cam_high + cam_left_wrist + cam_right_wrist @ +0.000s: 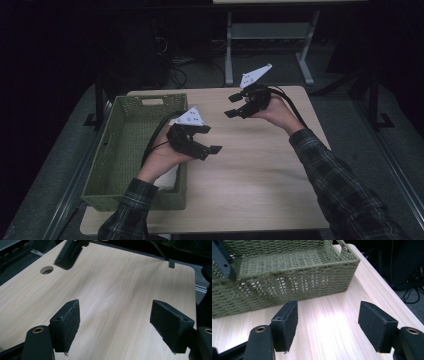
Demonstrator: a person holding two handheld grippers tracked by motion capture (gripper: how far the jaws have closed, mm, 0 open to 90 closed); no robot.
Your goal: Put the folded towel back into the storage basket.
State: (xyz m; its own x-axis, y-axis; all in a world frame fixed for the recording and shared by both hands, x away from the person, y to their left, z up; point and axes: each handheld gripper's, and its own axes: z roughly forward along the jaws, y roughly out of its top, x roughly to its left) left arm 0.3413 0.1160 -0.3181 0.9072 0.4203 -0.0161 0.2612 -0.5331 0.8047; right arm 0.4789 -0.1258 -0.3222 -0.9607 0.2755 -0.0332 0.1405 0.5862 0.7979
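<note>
Over the wooden table (260, 175) I hold both grippers, each with nothing between its jaws. My left gripper (210, 139) hovers just right of the green woven basket (131, 106), pointing right, jaws open; in the left gripper view its pads (66, 322) stand wide apart above bare wood. My right gripper (231, 105) hangs over the far middle of the table, pointing left, open. From the right gripper view its pads (287, 325) frame the tabletop with the basket's side wall (287, 282) just beyond.
The basket takes up the table's left side; something white (169, 179) lies at its near right corner under my left wrist. A round cable hole (46, 270) sits in the tabletop. The legs of another desk (229, 50) stand behind on the dark floor.
</note>
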